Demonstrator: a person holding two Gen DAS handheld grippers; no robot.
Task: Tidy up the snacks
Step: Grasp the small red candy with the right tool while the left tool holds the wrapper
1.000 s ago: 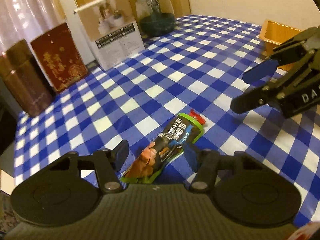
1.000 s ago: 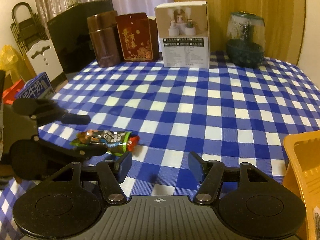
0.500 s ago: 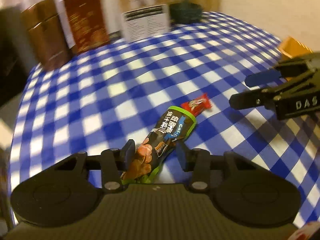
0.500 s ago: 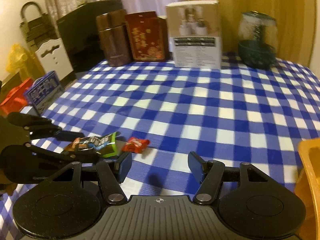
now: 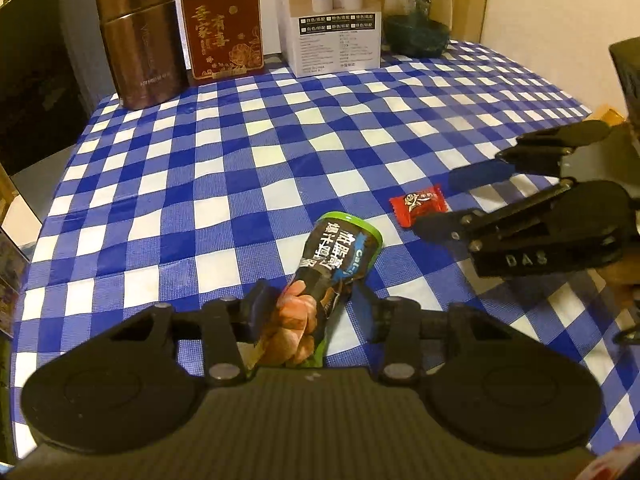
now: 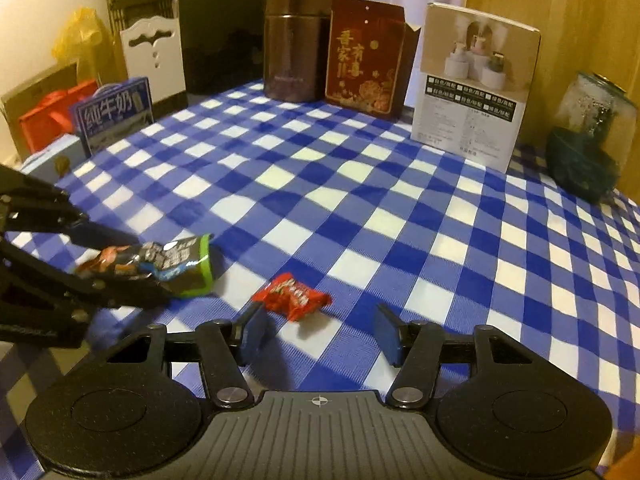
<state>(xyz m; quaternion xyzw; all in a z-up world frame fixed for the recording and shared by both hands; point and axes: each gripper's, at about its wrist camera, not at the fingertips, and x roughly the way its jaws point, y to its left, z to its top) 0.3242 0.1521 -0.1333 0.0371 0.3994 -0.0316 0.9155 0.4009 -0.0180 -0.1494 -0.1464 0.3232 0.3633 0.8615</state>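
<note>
A blue-and-white checked cloth covers the table, and along its far edge stand a brown canister, a dark red gift box, a white carton and a glass jar. My left claw is clamped on the snack pouch, a black-and-green foil bag, taking it by its lower end so that the green-rimmed top sticks out forward, lifted off the cloth as far as I can judge. It crumples where the pads pinch it, so I take it to be light, soft and rather slick; a grip across the flat body holds better than one at the sealed edge, which could slide out. My right claw is spread wide, with nothing in it, low over the cloth just short of the small red candy, which lies flat by itself, a little apart from the pouch. That wrapper looks thin and crinkly with something firmer inside; I would close on the plump middle, not on the twisted ends, and press gently, since a tiny light piece like this can squirt away sideways.
</note>
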